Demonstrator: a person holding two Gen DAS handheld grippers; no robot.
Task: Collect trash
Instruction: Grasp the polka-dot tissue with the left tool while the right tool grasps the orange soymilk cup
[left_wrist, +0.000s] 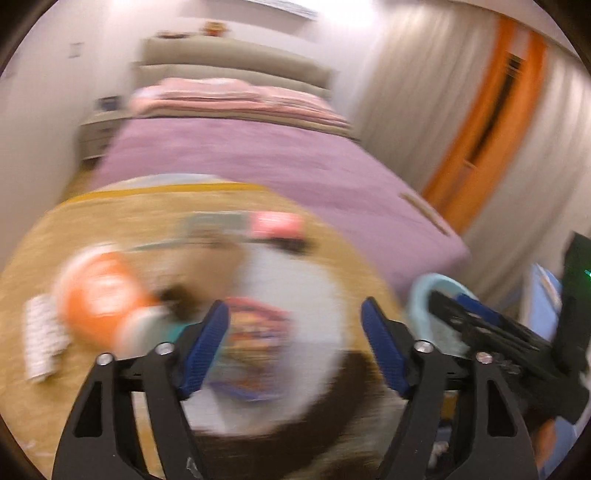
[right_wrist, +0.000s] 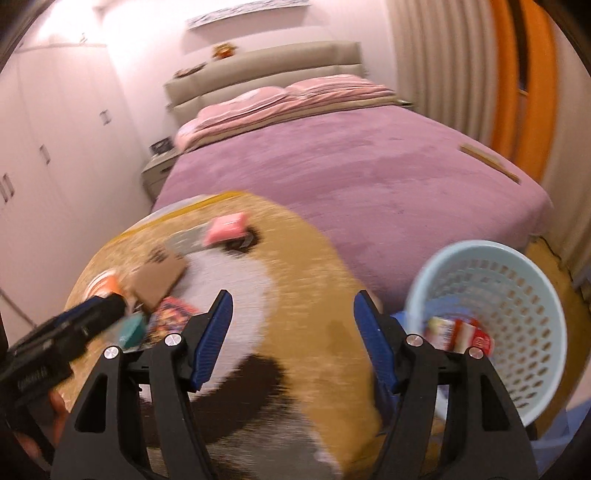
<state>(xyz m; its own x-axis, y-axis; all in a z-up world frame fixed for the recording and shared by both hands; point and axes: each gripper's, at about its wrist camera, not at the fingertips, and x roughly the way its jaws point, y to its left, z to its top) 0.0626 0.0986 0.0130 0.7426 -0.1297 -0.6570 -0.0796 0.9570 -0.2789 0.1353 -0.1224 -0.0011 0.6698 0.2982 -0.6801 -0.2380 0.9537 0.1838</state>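
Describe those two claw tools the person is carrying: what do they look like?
Both match. The left gripper and right gripper each have two black angular frames with cut-out slots and silver screws. Their fingers carry ribbed blue pads. No cables or sleeves show.

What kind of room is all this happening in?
A bedroom, it seems: a bed with a purple cover and pink bedding, a nightstand beside it, and white wardrobe doors along the wall.

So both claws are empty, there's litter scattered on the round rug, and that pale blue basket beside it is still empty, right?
Not quite: the basket already holds a red and white wrapper, as the right wrist view shows. Both grippers, left and right, are empty, and litter lies on the rug.
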